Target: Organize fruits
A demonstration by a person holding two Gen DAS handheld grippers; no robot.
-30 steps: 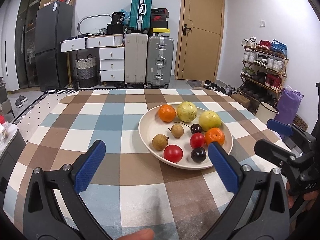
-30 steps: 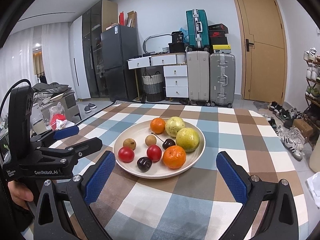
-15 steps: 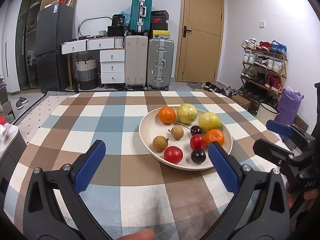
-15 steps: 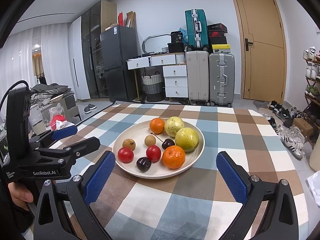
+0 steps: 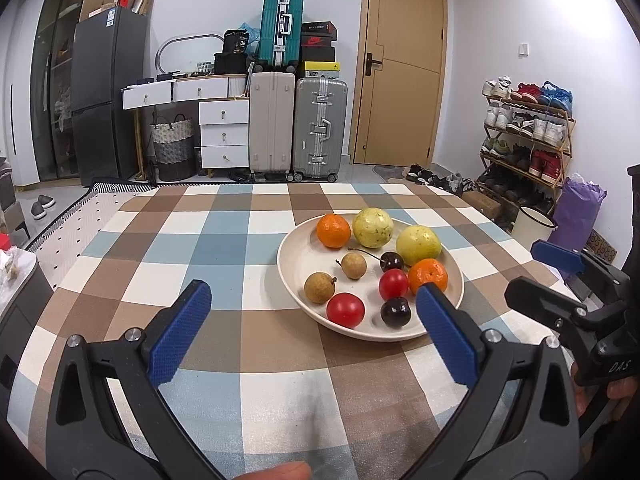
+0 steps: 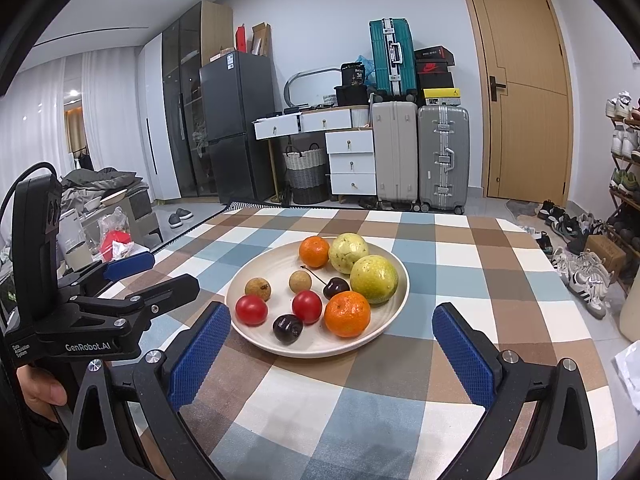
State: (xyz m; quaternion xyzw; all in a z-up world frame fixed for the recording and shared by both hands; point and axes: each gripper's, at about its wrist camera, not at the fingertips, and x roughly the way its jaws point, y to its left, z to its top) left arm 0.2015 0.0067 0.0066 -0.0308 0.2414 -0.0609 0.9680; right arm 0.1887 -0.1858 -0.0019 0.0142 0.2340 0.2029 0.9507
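A cream plate sits on the checked tablecloth and holds two oranges, two yellow-green round fruits, two brown longans, two red tomatoes and two dark cherries. My left gripper is open and empty, low over the cloth, just short of the plate's near edge. My right gripper is open and empty, straddling the plate's near rim from in front. Each gripper shows in the other's view: the right one, the left one.
The checked tablecloth covers the table around the plate. Behind the table stand suitcases, white drawers, a dark fridge and a door. A shoe rack is at the right.
Both grippers have crept slightly forward toward the plate. Jaws stay open and no fruit has moved.
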